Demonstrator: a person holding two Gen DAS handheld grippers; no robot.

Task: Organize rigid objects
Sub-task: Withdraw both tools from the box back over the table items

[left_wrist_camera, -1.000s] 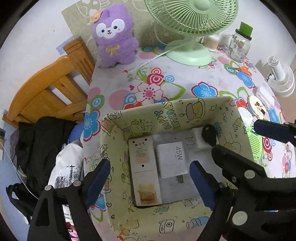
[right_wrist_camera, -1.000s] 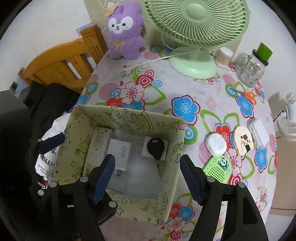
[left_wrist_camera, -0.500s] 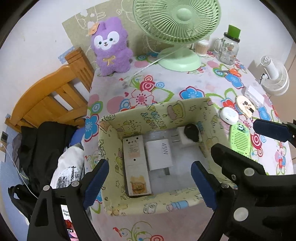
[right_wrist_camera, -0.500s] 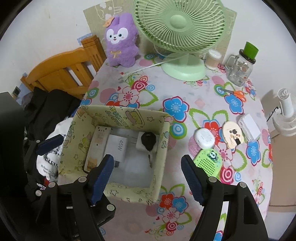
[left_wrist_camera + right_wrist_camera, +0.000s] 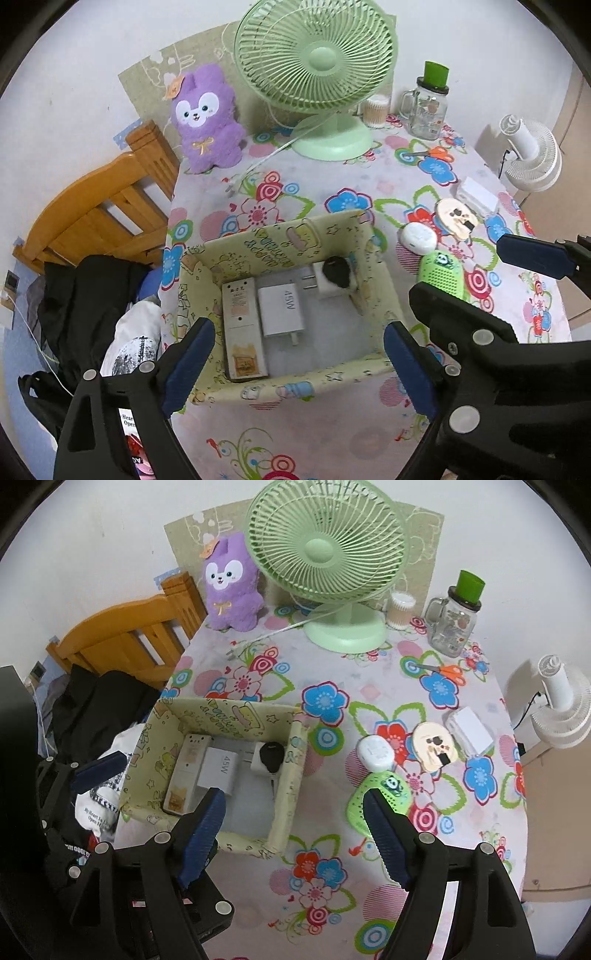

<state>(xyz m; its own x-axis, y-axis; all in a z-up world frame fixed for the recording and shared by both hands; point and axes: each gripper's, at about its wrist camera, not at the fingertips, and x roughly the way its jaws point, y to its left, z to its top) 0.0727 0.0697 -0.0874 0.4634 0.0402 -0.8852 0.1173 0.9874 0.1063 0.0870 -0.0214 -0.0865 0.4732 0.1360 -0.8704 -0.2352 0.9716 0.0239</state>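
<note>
A: Storage box (image 5: 295, 384), item one: soft-sided fabric, pale yellow with cartoon print, square and open-topped. It is sitting at the near left of the bench (image 5: 332, 435), which is wearing a glossy flowered cloth.

B: Contents?

A: Three rigid pieces are lying flat on its floor: a long white remote (image 5: 242, 325) along the left wall, a white rectangular charger (image 5: 280, 310) marked 45W beside it, and a black key fob (image 5: 337, 272) resting on a small white plug block in the far right corner.

B: Items outside the box?

A: Lying on the cloth to the right: a smooth white rounded case (image 5: 375, 752), a round disc (image 5: 435, 746) with a printed figure, a flat white rectangular box (image 5: 469, 730), and a green perforated oval piece (image 5: 380, 794) with a panda face. Orange-handled scissors (image 5: 443, 671) are lying further back.

B: Tongs?

A: Left tongs (image 5: 295, 369) are hanging spread wide above the box's near wall, blue ribbed pads pinching nothing; the jaws have just been widening. Right tongs (image 5: 295, 834) are also standing spread, just widened, over the box's near right corner, holding nothing.

B: Background stock?

A: A green plastic desk fan (image 5: 317, 66), a plush purple rabbit (image 5: 207, 118), and a glass mug-jar (image 5: 428, 107) with a green lid.
</note>
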